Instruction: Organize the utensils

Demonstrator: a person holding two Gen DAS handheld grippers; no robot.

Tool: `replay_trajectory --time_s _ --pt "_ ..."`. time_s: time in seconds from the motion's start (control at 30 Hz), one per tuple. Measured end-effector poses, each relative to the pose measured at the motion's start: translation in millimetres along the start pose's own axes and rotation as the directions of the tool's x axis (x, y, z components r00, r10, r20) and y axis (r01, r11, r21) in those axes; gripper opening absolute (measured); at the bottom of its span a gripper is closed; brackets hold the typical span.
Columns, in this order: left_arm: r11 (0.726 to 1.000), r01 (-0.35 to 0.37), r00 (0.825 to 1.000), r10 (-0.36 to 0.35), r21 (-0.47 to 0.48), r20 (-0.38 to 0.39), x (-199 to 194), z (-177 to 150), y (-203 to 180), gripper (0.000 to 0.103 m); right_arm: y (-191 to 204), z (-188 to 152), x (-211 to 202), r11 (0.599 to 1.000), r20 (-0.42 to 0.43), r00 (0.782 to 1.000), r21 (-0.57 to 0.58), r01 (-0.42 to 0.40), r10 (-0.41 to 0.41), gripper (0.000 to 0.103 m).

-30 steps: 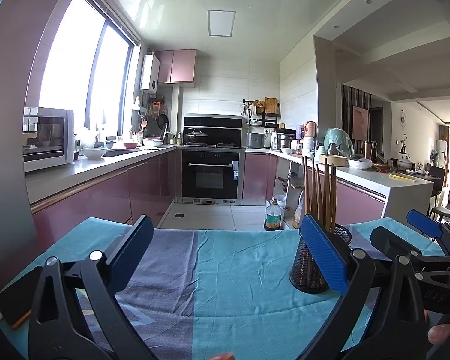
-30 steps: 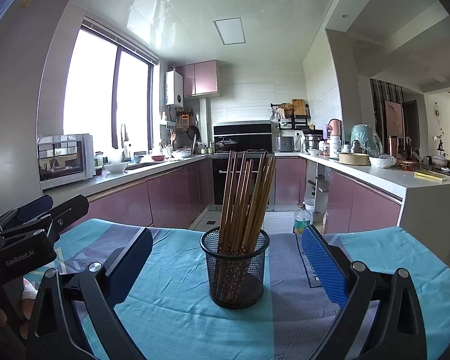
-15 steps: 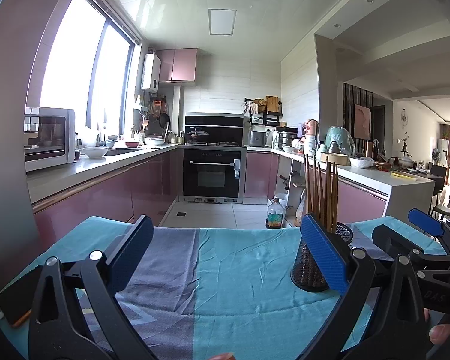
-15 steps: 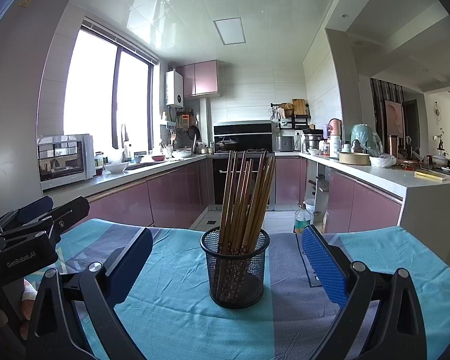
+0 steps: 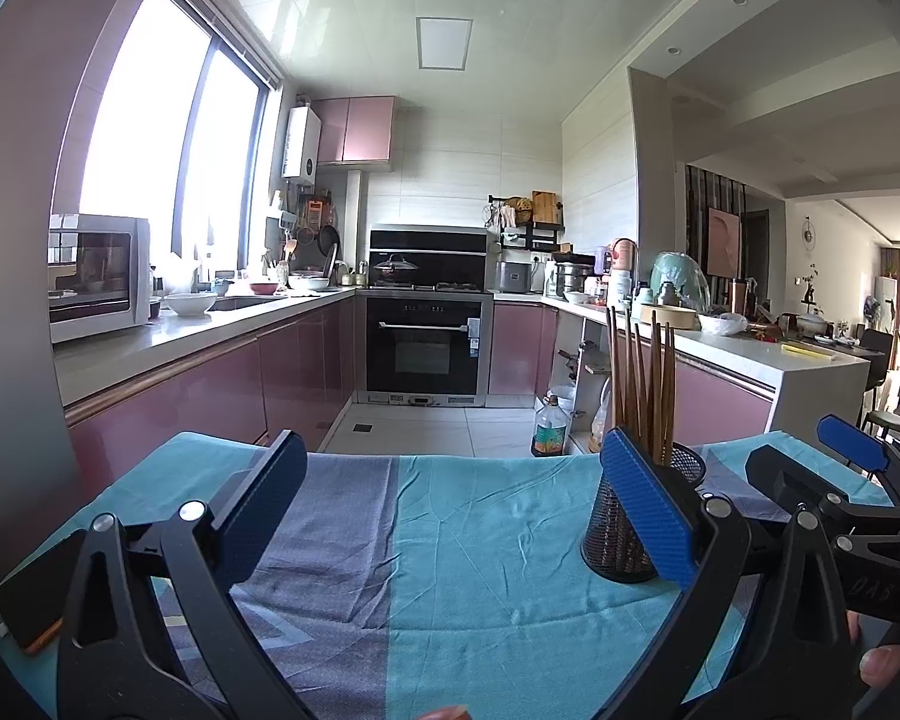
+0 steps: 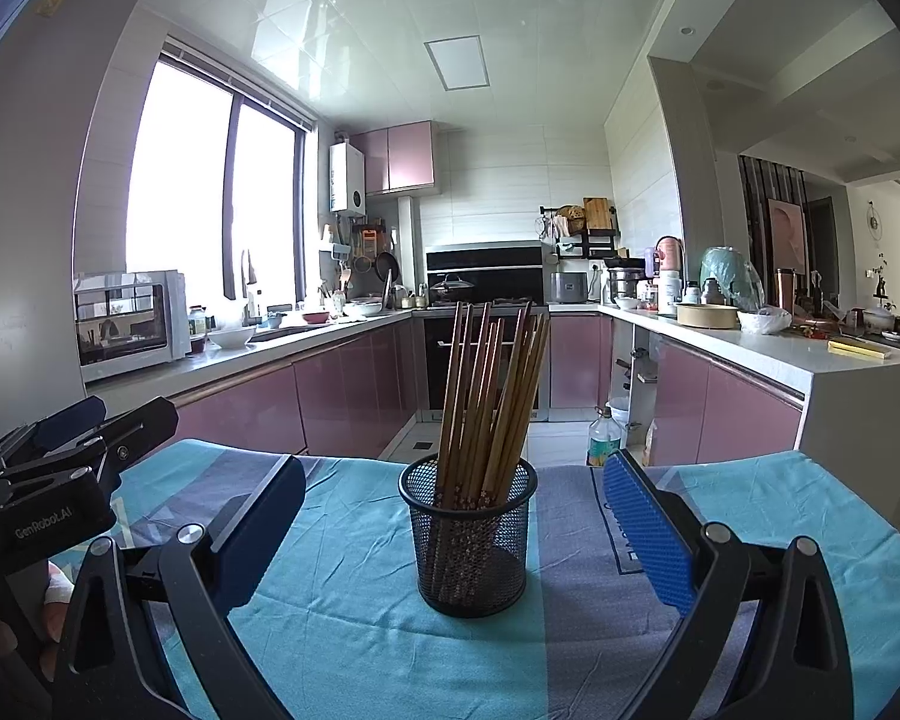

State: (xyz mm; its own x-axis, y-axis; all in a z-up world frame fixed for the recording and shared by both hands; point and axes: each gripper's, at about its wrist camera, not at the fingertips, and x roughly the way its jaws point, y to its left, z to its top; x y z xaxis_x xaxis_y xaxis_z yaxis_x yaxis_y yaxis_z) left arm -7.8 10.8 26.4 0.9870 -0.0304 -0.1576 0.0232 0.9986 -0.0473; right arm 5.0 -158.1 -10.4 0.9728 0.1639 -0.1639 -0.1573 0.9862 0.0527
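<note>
On the cloth-covered bench [image 6: 750, 516], chopsticks [image 6: 486, 396] stand gathered in the mesh holder [image 6: 471, 546]; both hand-held grippers, left [image 5: 450, 516] and right [image 6: 456, 534], gape wide and empty. Task apparently near complete.

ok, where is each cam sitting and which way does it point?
Left wrist: on the left gripper, looking over the blue cloth toward the oven; fingers open, right gripper and a fingertip at right.
Right wrist: on the right gripper, facing the mesh cup of chopsticks dead ahead; fingers open, left gripper at left.
Shared: cup, chopsticks, cloth, oven.
</note>
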Motion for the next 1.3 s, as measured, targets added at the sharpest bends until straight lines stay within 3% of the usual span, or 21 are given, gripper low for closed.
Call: replay_trajectory --time_s 1.3 --pt "1.000 0.002 1.000 -0.002 0.001 -0.002 -2.3 -0.5 4.2 0.097 -0.1 0.9 -2.8 1.000 0.006 1.000 -0.001 0.002 -0.002 0.096"
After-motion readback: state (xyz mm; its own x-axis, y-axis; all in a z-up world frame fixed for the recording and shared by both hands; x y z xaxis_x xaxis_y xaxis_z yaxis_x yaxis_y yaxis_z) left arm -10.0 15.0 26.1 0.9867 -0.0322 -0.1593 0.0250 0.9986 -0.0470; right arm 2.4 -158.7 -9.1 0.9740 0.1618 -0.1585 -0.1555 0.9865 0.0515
